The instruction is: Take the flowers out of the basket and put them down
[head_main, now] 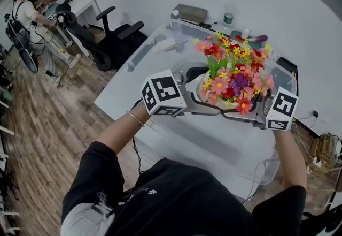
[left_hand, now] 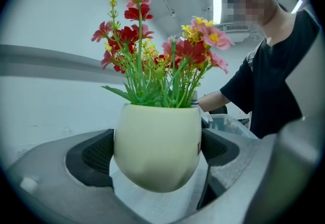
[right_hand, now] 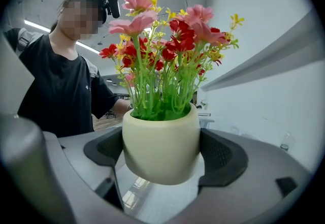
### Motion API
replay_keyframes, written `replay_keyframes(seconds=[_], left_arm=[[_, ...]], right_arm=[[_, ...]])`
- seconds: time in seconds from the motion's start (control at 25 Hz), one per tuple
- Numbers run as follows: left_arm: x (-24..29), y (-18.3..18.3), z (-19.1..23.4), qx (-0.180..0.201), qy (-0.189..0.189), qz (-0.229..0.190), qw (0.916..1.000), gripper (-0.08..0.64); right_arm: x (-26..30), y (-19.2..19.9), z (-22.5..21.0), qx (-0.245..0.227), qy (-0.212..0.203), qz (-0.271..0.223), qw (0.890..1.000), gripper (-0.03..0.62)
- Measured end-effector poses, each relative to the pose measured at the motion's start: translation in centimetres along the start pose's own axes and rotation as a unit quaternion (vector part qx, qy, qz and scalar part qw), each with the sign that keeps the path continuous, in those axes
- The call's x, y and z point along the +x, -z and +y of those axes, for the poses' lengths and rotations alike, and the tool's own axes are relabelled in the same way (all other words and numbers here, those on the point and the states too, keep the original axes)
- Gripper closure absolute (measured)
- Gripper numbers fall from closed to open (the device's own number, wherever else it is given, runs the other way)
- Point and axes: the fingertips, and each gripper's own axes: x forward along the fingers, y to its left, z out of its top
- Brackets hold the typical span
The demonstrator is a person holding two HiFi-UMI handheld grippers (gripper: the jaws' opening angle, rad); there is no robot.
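Left hand-held gripper clamped on cream pot | right hand-held gripper clamped on same pot, opposite side | red mark on pot unreadable | flowers upright in pot | pot held above table

The person wears a black short-sleeved T-shirt and a thin bracelet; the left gripper and right gripper are grey, with black textured fingers and black-and-white marker cubes.
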Motion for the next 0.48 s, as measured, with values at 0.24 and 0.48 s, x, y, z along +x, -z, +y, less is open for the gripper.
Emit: replay_keyframes(seconds=[0.24, 0.48], left_arm=[[-0.4, -1.2, -0.4, 0.005, -0.003, -0.008, 1.0000, 0.040], [-0.9, -1.8, -1.1, 0.011, -0.016, -0.006, 0.9998, 0.040]], right_arm=[[-0.3, -1.2, 0.5, -0.007, 0.000, -0.001, 1.000, 0.135], [-0.2, -1.9, 1.3, -0.017, -0.009, -0.007, 1.000, 0.135]])
